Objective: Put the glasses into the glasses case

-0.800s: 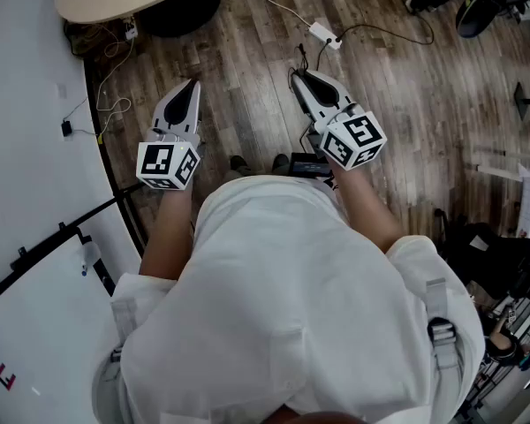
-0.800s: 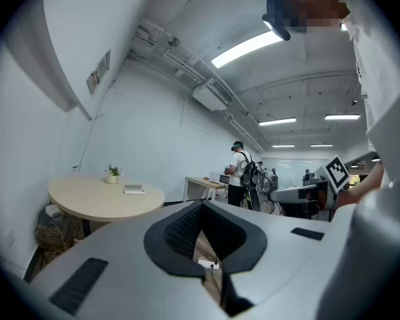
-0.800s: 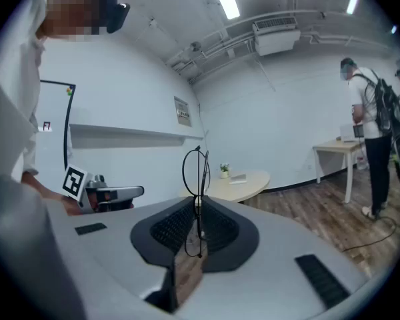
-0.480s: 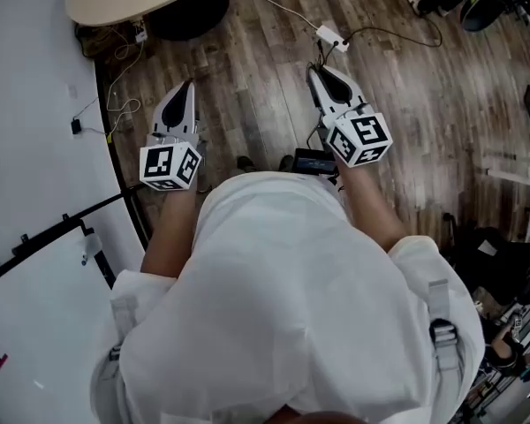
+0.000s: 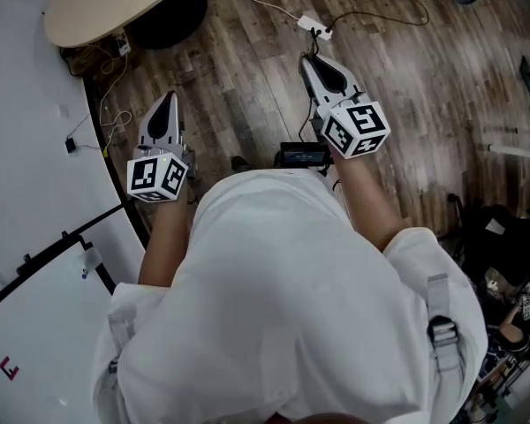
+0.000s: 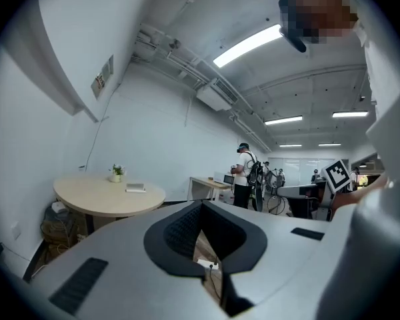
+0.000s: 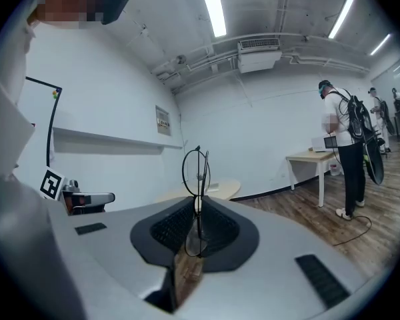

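Glasses [image 7: 197,169]: thin wire frame, seen edge-on in the right gripper view. They stand up between the jaws of the right tool [image 7: 199,204], which is clamped on them. I hold that tool out in front of the body, above the wooden floor [image 5: 247,87].

Left tool [image 6: 201,207]: jaws together at the tips with nothing between them; only floor shows through the gap behind the tips.

Glasses case: I find it in no view.

Round surface [image 6: 110,195]: well apart from both tools, it carries a small plant and a flat pale item that I cannot identify.

Progress, as I judge it: the glasses are picked up and in hand. Reaching the case, opening it if shut, and laying the glasses inside remain.
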The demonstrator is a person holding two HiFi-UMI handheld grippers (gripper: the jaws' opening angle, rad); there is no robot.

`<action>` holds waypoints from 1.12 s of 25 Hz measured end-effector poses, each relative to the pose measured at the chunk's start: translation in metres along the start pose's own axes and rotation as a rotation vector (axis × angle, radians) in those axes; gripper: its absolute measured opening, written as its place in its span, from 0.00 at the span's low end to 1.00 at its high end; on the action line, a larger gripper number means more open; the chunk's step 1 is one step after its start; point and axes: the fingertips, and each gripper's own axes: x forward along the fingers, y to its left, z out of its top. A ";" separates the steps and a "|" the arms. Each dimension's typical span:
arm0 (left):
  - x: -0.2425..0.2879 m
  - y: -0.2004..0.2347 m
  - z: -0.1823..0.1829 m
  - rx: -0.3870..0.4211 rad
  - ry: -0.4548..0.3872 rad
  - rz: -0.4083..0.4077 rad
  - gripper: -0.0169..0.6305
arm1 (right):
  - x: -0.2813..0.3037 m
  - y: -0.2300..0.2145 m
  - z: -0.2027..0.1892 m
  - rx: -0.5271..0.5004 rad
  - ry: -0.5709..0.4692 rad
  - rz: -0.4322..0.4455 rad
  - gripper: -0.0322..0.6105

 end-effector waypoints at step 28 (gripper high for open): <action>0.089 -0.127 -0.024 0.063 0.105 -0.127 0.05 | -0.093 -0.167 0.013 0.072 -0.102 -0.204 0.13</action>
